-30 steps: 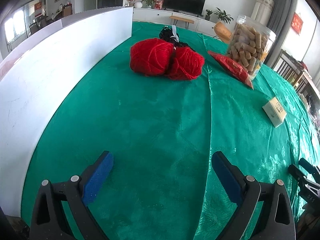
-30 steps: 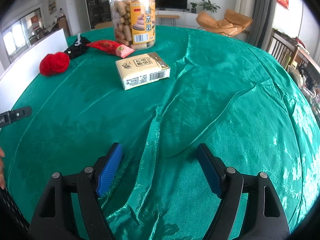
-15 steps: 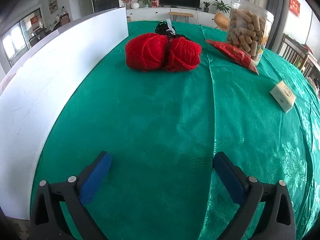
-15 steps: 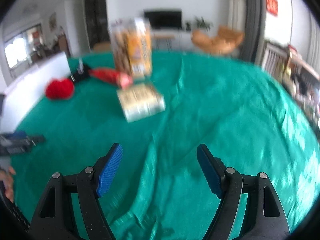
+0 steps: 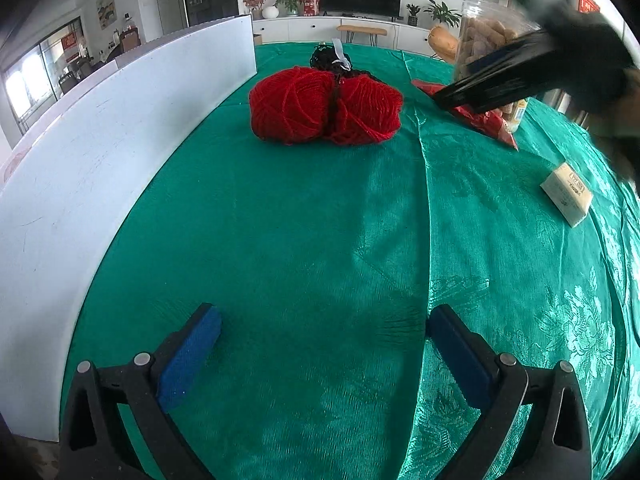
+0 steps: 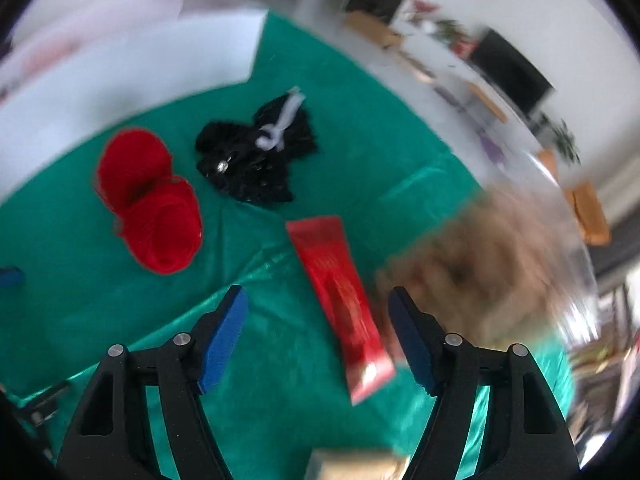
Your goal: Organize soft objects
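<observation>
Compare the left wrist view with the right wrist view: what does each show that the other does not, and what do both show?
Only the left wrist view shows the small tan box clearly on the green cloth, and the right tool seen from outside, blurred. Only the right wrist view shows the whole black knitted item with its white tie, and the right tool open above the red packet. Both show the red yarn, the white board and the snack jar.

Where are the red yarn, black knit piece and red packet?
red yarn [image 5: 326, 106]: left wrist view, centre of skeins.
black knit piece [image 6: 252, 164]: right wrist view, middle of fabric.
red packet [image 6: 340, 292]: right wrist view, mid-body.
</observation>
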A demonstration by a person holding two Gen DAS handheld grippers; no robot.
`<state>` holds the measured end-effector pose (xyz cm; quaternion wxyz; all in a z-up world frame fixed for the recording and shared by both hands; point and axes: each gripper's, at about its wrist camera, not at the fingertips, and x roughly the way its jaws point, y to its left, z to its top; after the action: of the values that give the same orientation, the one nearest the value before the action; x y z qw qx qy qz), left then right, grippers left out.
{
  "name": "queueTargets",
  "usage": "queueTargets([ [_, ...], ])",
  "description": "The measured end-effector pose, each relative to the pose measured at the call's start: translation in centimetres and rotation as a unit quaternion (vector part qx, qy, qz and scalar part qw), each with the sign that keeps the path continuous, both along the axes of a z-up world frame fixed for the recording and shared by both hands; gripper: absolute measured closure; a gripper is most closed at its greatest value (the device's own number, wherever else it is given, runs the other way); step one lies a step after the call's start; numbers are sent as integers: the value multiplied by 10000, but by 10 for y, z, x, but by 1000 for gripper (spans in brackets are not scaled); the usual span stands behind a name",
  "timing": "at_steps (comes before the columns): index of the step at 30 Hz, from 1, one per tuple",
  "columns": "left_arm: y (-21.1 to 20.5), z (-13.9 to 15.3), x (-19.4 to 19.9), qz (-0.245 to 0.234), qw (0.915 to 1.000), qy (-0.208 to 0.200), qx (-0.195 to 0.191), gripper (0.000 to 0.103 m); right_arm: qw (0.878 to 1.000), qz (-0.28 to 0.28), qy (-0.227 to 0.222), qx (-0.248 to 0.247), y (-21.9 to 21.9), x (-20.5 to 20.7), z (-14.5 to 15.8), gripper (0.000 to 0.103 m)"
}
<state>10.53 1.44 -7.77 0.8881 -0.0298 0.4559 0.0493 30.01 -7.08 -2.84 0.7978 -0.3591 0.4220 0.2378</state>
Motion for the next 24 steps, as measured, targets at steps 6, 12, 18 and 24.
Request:
queueTargets([
  [6,0,0,0,0,10000,-3,1,0,9964,-151,4,-835,14,24,-29,66],
  [12,0,0,0,-1,10000,-3,-1,0,9942,-677,509,-657,3,30,-27,80],
  [18,0,-1,0,-2,10000,-4,1,0,9816,-1239,933,1113,-35,1,21,86],
  [24,0,-1,0,-5,10000,-5,-1,0,9267,-1867,1209,3029,-117,-53,63,86],
])
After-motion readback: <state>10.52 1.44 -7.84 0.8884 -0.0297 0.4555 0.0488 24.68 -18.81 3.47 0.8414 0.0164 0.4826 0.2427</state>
